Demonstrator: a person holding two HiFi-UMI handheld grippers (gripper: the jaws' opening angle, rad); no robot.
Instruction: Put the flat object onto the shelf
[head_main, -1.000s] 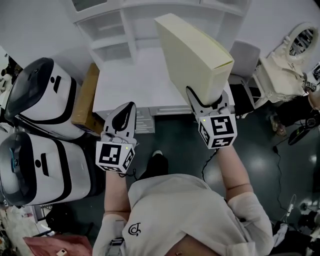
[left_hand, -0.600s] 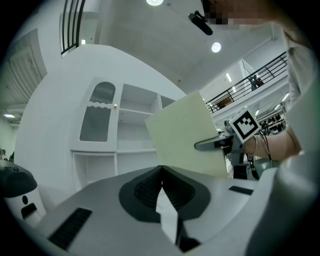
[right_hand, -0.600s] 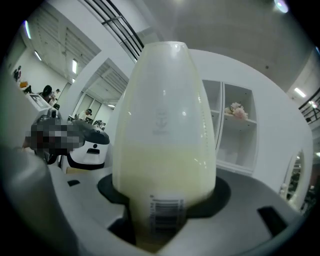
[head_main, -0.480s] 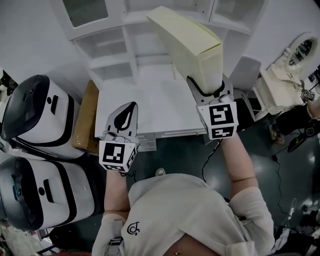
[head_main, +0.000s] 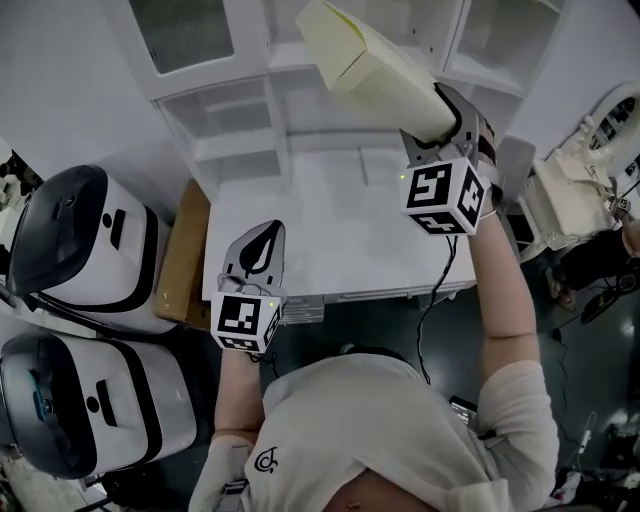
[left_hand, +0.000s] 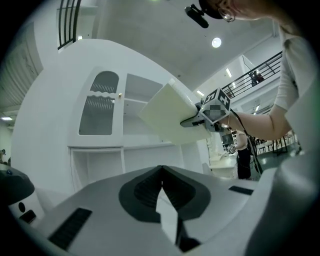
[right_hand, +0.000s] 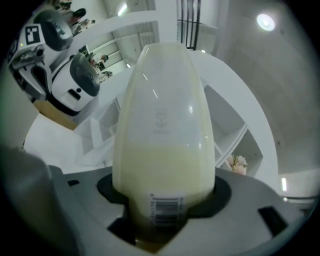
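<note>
The flat object is a pale yellow flat box (head_main: 365, 65), held up in the air in front of the white shelf unit (head_main: 250, 130). My right gripper (head_main: 440, 115) is shut on its near end; in the right gripper view the box (right_hand: 162, 125) fills the space between the jaws, barcode end at the right gripper (right_hand: 162, 200). My left gripper (head_main: 262, 240) hovers over the white table (head_main: 340, 240) near its front edge, shut and empty. From the left gripper view the left gripper (left_hand: 161, 175) shows its jaws pressed together, with the box (left_hand: 167, 117) up ahead.
Two large white-and-black machines (head_main: 80, 240) (head_main: 70, 400) stand at the left. A brown cardboard box (head_main: 185, 255) leans beside the table. White furniture and clutter (head_main: 580, 190) sit at the right. The shelf unit has open compartments and glazed upper doors (head_main: 185, 30).
My right gripper has risen and moved toward the shelf, rolling the box from on edge to nearly flat. The left gripper has moved forward over the table's front edge, still shut.
</note>
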